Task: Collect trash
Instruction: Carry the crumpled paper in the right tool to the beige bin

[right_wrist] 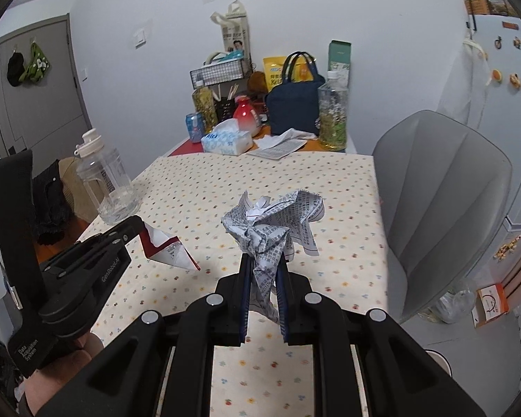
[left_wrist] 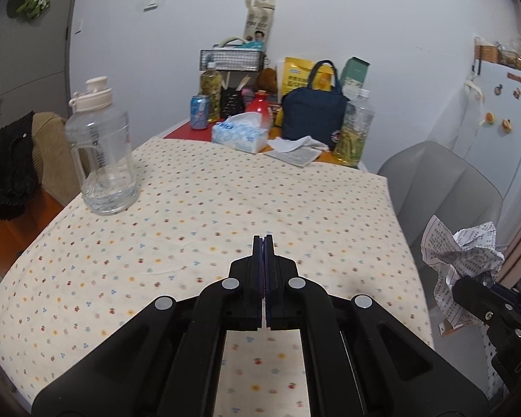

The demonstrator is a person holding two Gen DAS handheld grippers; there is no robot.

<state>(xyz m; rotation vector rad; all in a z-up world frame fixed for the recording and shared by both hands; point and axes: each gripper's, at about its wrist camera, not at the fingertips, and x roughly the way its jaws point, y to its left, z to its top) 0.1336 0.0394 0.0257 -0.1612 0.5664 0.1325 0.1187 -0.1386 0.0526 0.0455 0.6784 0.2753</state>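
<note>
above the dotted tablecloth (right_wrist: 225,187) both grippers hang clear of the table, each with a piece of trash. the right gripper (right_wrist: 264,271) has its jaws drawn in narrow around the stem of a crumpled printed paper (right_wrist: 278,222), whose wrinkled bulk fans out above the fingertips, off the cloth; the same wad shows at the right edge of the left wrist view (left_wrist: 458,253), sticking up from the black fingers there. the left gripper (left_wrist: 264,239) looks fully closed in its own view, pads pressed together with no visible gap, and nothing shows between them there; from the right wrist view, though, its tip (right_wrist: 139,229) pinches the corner of a flattened red and white carton (right_wrist: 170,250), which juts out to the right of the tip, above the cloth. a clear water jug (left_wrist: 100,160) with a cream cap stands on the left part of the cloth. past the far edge of the cloth sit a tissue box (left_wrist: 239,135), a soda can (left_wrist: 199,111), a navy lunch bag (left_wrist: 312,114) and a tall clear bottle (left_wrist: 354,128). a grey chair (right_wrist: 444,201) stands beside the table on the right.
</note>
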